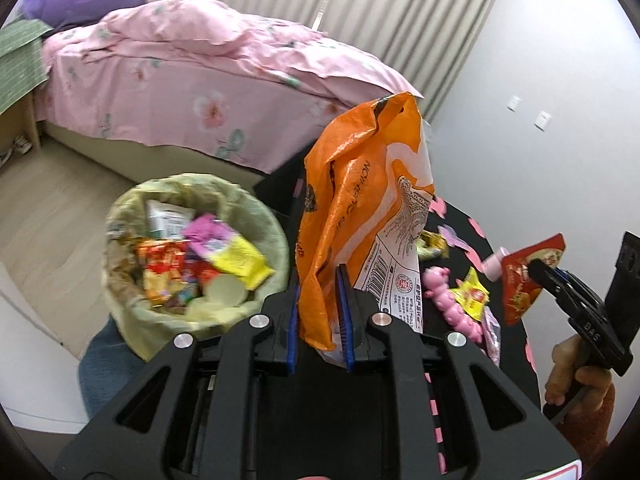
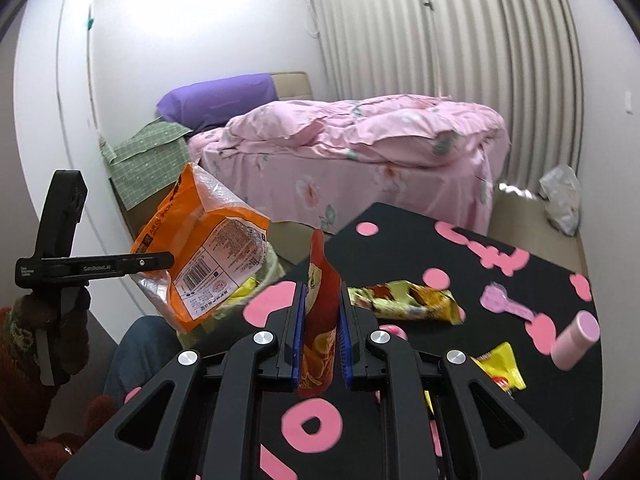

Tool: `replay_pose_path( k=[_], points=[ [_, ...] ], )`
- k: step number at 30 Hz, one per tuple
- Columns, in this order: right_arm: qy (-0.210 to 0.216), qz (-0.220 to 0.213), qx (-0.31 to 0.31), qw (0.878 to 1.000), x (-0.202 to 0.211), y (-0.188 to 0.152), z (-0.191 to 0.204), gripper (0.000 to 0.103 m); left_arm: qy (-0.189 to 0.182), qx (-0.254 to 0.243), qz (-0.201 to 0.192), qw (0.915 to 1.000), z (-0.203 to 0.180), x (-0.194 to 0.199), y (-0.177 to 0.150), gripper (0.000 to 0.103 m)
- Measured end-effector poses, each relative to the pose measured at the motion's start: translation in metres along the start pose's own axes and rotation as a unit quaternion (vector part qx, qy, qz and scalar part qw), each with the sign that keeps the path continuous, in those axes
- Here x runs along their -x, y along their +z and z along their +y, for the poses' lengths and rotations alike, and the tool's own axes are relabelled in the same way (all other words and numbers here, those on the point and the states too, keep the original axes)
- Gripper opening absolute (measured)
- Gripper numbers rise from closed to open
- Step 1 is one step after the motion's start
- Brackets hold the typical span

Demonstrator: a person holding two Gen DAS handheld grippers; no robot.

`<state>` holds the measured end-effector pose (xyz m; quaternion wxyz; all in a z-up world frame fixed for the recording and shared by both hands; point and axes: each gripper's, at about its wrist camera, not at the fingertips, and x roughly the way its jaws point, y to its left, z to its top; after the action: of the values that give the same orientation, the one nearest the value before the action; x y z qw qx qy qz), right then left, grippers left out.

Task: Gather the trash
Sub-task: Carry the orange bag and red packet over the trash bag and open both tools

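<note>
Only the left wrist view shows the bin [image 1: 192, 320], lined with a pale green bag and already full of wrappers; it stands on the floor just beside the desk [image 1: 516, 344], left of the gripper. This view also takes in a pink toy [image 1: 448, 300] and a yellow packet [image 1: 474, 294] lying on the desk.

The right wrist view shows more of the desk top [image 2: 400, 232], black with pink shapes. On it lie a crumpled yellow wrapper [image 2: 416, 300], a pink bottle [image 2: 576, 340] on its side, a flat purple piece [image 2: 504, 304] and the yellow packet [image 2: 500, 368]. A grey bag [image 2: 562, 200] sits on the floor by the curtain, seen only here. The bed [image 2: 352, 160] shows in both.

The left gripper [image 1: 318, 312] is nearly pressed together, its blue pads pinching the lower edge of an orange bag [image 1: 360, 208], which stands up from the jaws, clear of the desk and right of the bin. In the right wrist view that bag [image 2: 208, 248] hangs off the gripper's tip [image 2: 168, 260], above the bin.

The right gripper [image 2: 322, 320] is likewise almost closed, pinching a red pouch [image 2: 320, 304] that stands upright between the pads, lifted above the desk. The left wrist view shows it [image 1: 524, 284] held at that gripper's tip [image 1: 538, 270], in a hand [image 1: 576, 376].
</note>
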<state>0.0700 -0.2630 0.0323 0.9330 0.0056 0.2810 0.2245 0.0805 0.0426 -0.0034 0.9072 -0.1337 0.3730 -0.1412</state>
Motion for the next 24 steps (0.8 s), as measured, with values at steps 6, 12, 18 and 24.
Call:
replay_pose_path(
  k=[6,12,18,24],
  points=[
    [0.015,0.015,0.018,1.000,-0.019,0.008,0.019,0.014,0.047,0.011,-0.025,0.9985,0.033,0.009,0.011,0.015],
    [0.042,0.031,0.028,0.998,-0.053,0.023,0.030,0.014,0.159,-0.007,-0.058,0.9856,0.064,0.005,0.034,0.015],
    [0.089,0.053,0.047,0.994,-0.105,0.043,0.051,0.014,0.222,-0.001,-0.021,0.9748,0.108,-0.029,0.034,0.015],
    [0.138,0.086,0.081,0.983,-0.181,0.062,0.088,0.014,0.207,-0.028,0.065,0.9759,0.124,-0.088,0.008,0.015]
  ],
)
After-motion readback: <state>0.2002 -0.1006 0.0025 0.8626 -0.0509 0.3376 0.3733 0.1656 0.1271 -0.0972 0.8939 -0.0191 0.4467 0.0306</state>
